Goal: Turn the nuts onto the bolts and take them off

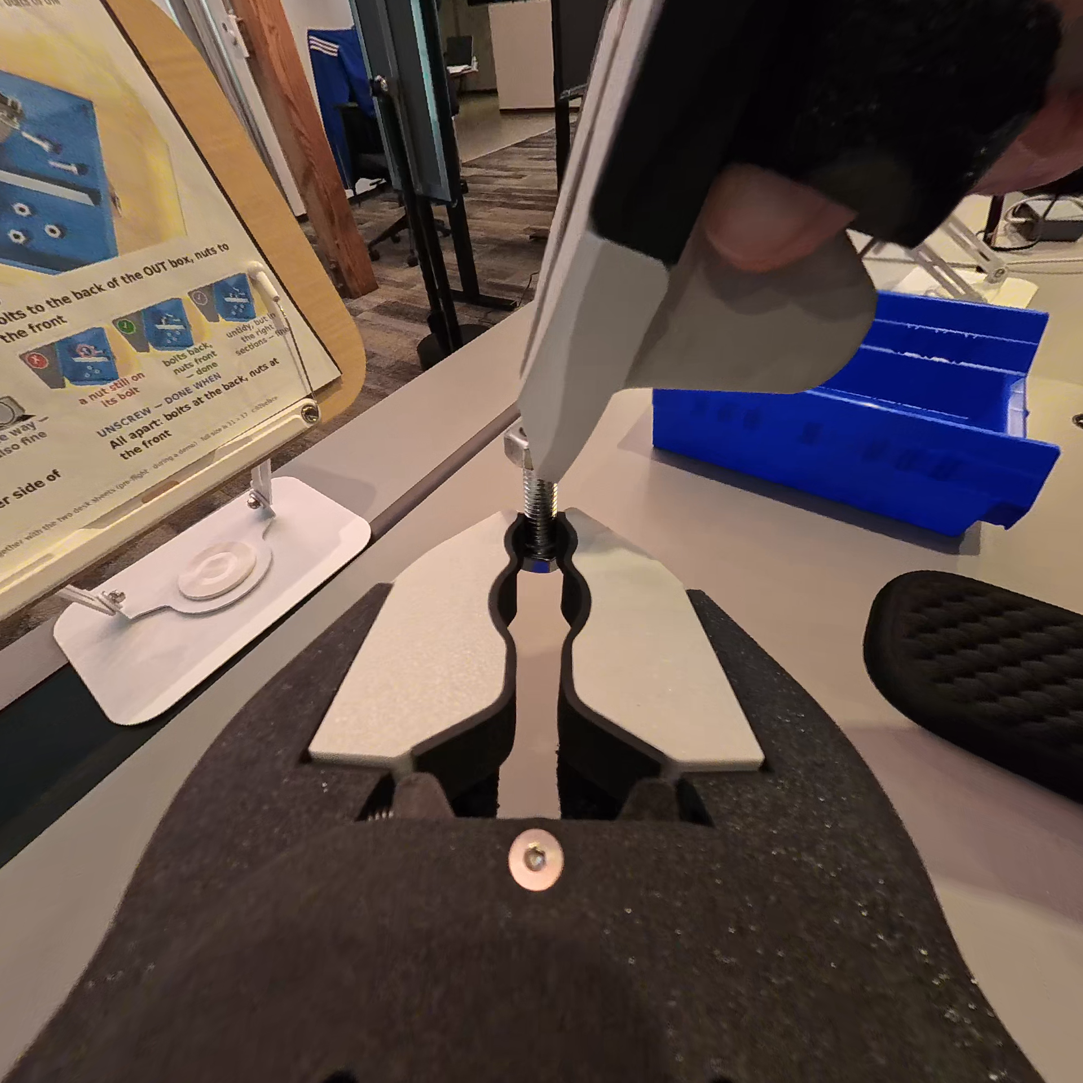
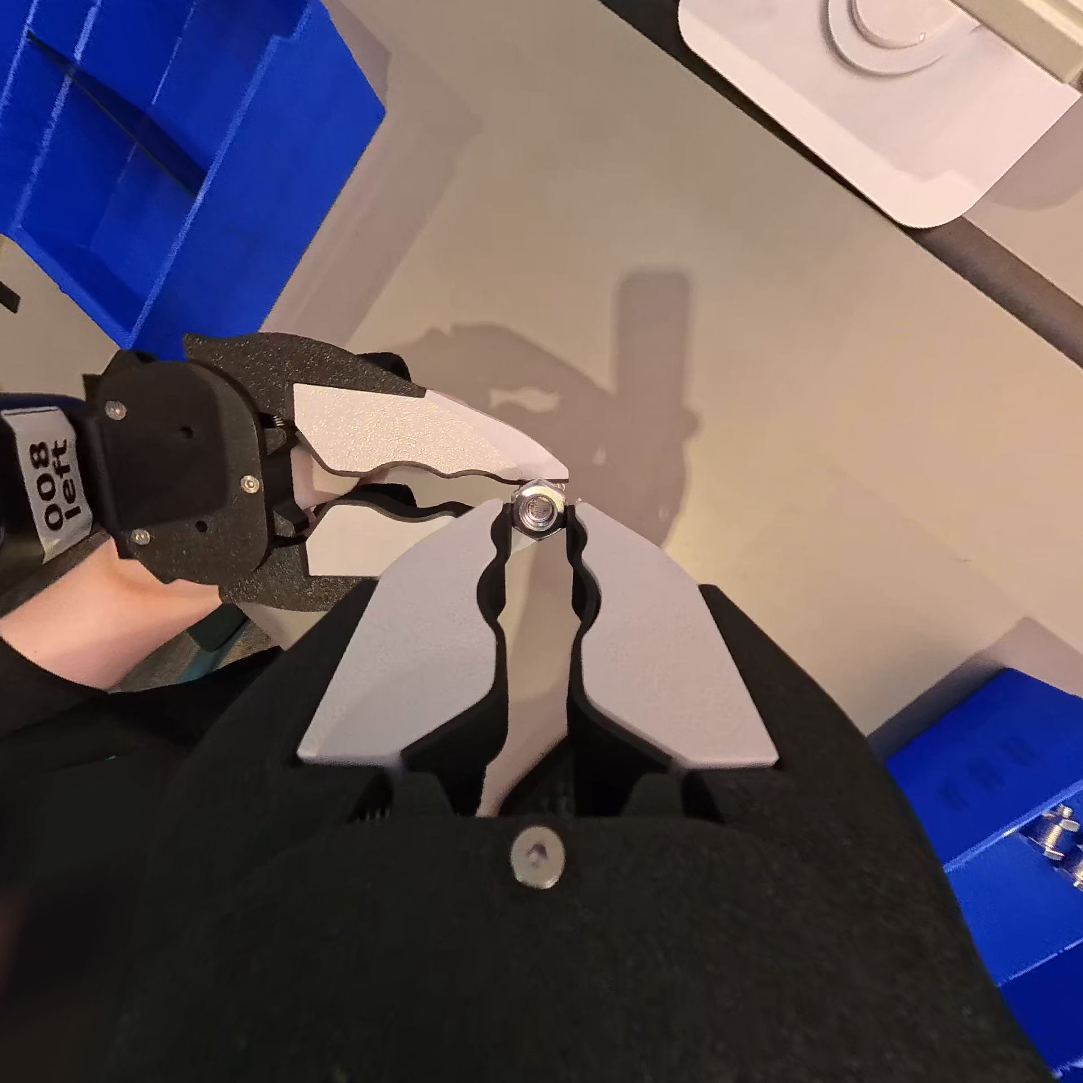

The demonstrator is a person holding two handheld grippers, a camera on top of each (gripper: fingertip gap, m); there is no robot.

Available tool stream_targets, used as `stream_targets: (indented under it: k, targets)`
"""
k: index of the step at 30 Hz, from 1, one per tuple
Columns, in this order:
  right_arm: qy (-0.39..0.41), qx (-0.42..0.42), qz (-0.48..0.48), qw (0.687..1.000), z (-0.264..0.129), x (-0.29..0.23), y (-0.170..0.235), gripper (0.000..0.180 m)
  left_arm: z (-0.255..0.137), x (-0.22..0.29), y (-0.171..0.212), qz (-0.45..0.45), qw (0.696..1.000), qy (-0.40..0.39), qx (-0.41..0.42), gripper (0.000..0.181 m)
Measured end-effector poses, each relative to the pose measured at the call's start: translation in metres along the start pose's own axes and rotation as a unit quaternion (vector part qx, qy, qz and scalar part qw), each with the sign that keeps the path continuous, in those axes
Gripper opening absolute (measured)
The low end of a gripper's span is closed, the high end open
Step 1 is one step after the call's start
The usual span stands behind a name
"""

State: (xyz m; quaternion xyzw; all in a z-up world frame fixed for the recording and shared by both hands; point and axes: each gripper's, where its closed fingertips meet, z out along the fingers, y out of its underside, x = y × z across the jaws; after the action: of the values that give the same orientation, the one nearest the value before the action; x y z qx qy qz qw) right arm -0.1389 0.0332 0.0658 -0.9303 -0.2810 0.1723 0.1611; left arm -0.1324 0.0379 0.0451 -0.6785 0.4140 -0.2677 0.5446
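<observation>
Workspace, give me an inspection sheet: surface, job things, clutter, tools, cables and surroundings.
Surface: grey table, bare around the work.
Job's things: bolt upright, head up; nut at its lower end. Blue bin behind; second blue bin holding more bolts.
Clutter: instruction sheet on a white stand base; black mesh pad.
Tools: left tool shut on the nut; right tool shut on the bolt head, coming from above.
Cables: nothing seen on the table; some on the floor far right.
Surroundings: office, wooden post, chairs, patterned carpet.
</observation>
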Motion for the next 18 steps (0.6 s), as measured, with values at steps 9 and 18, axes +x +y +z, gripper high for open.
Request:
stream_targets:
  k: [9,18]
  targets:
    - [-0.021,0.010,-0.012,1.000,-0.009,-0.007,-0.002,0.017,-0.006,0.003,-0.009,-0.009,0.999,0.018,0.025,0.009]
    - [-0.015,0.012,-0.025,1.000,-0.012,-0.010,-0.003,0.017,-0.008,0.003,-0.011,-0.003,1.000,0.015,0.027,0.009]
